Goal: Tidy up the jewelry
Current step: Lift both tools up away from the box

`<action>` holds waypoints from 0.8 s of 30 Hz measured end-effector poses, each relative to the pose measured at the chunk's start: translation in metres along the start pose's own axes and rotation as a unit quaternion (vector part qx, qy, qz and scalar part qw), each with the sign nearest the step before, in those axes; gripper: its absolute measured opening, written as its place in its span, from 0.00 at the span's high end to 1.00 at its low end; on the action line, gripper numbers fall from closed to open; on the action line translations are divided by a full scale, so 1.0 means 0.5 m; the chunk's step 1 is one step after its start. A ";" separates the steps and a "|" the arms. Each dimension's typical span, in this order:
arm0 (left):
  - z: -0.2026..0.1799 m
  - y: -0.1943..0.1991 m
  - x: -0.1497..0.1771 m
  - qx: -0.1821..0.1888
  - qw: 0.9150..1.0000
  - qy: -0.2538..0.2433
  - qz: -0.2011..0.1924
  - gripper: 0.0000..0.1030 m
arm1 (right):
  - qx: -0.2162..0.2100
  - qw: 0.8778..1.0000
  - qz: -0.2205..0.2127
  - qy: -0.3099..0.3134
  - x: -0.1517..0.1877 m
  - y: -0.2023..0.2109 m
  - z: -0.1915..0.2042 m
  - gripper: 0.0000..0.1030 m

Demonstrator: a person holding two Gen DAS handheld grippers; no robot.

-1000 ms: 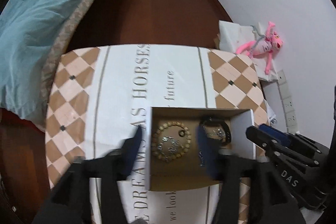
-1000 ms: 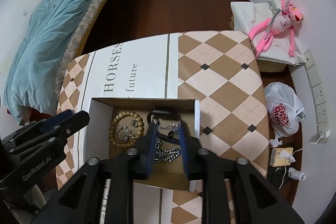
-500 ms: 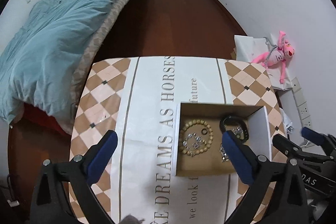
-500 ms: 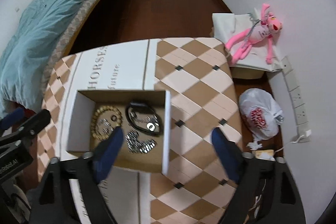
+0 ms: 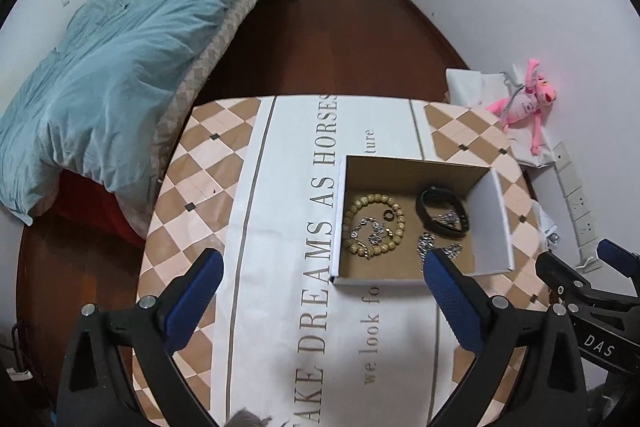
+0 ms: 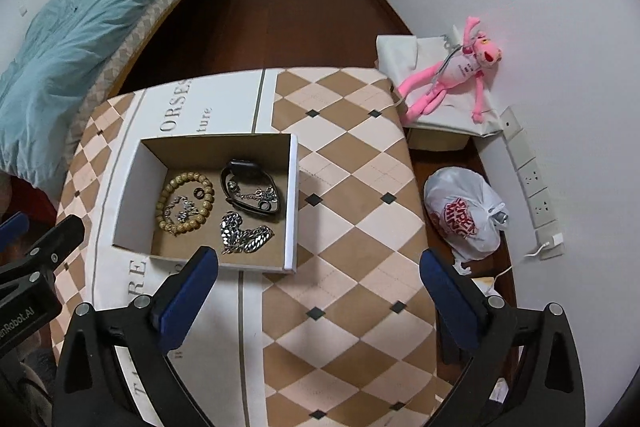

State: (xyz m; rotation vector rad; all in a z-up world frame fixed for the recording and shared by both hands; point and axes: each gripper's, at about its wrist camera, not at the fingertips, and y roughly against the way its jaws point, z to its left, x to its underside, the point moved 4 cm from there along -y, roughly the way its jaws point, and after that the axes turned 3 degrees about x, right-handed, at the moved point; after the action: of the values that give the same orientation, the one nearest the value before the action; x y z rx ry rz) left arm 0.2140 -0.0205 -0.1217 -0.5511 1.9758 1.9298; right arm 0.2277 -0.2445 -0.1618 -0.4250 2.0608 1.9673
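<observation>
On the desk (image 5: 208, 187), spread with its checked and lettered cloth, the cardboard box (image 5: 490, 223) sits toward your right side with all the visible jewelry lying inside it, so you look to be at the close of a placing step, perhaps the last one. Your left hand-held gripper (image 5: 322, 267) and right hand-held gripper (image 6: 318, 263) both hang above the desk's near side, short of the box, and their jaws have just been opening; they now stand wide with nothing between them. Within the box, the wooden bead bracelet (image 6: 185, 203) rings a small silver chain (image 6: 181, 207) and a dark ring (image 6: 198, 192) at the left, the black band (image 6: 250, 191) lies at the far right with another fine chain across it, and the chunky silver chain (image 6: 244, 234) is heaped nearest your right hand-held gripper's left finger. No loose pieces show on the cloth, so the next move probably calls only for checking that nothing remains outside before you draw clear.
</observation>
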 end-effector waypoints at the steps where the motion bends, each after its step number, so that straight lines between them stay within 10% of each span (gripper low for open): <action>1: -0.001 0.015 0.003 0.001 1.000 0.000 -0.006 0.01 | 0.000 1.000 -0.007 -0.001 0.005 0.017 -0.003 0.01; 24: -0.022 0.377 0.080 0.012 0.991 -0.006 -0.132 0.01 | -0.012 0.987 -0.160 -0.020 0.121 0.433 -0.056 0.01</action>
State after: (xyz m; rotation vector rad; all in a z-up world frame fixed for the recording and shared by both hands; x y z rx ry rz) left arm 0.0879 -0.0315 0.0238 -0.7513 1.8137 1.7412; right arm 0.0892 -0.2655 0.0162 -0.6703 1.8139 1.7961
